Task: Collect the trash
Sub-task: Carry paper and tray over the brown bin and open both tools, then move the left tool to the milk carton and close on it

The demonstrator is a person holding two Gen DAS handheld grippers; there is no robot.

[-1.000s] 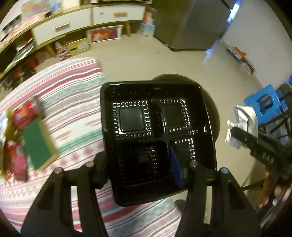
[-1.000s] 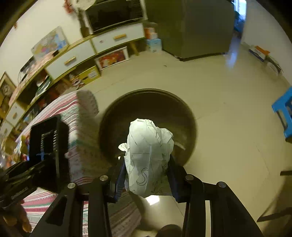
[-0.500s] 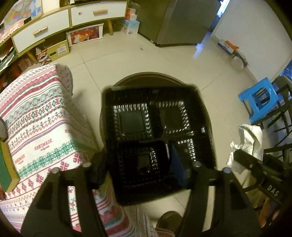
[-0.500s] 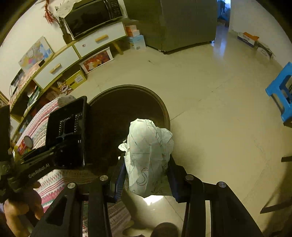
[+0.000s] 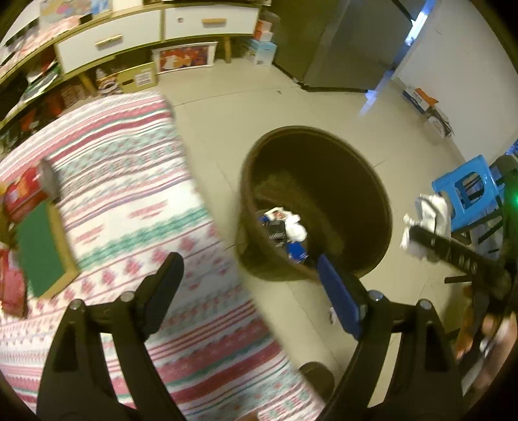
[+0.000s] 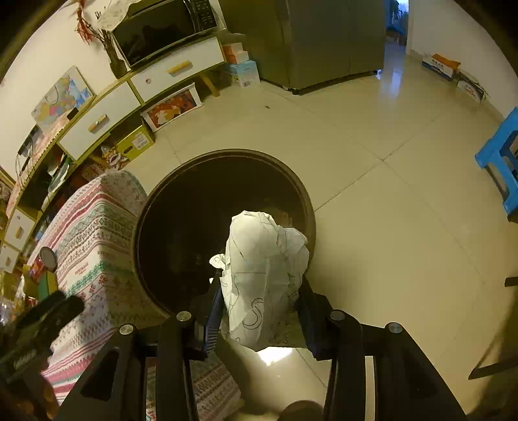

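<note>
Black plastic no longer fills my left view: the tray that sat between the left gripper point(image 5: 247, 270) fingers a second ago has gone, and those jaws are opening with nothing between them. A dark ribbed piece now lies at the bottom of the bin point(image 5: 259, 194) among white and blue scraps; I take it for the tray point(image 5: 276, 230), though it is small and blurred. My right gripper point(image 6: 260, 291) is unchanged, clamped on the crumpled paper point(image 6: 264, 275), which I hold over the near right edge of the bin's rim. The view has closed in on the bin since the earlier frame.

Beside the bin, touching or just short of its left wall, stands the table under a striped cloth point(image 5: 136, 194). Near its left edge lie a green board point(image 5: 39, 246) and a red packet point(image 5: 19, 197).

Around us is a pale tiled floor point(image 6: 372, 168). A low white cabinet point(image 6: 145, 90) with a microwave point(image 6: 162, 29) on top runs along the far wall, a grey fridge point(image 6: 317, 42) stands to its right, and a blue stool point(image 6: 505, 162) sits at the right edge.
</note>
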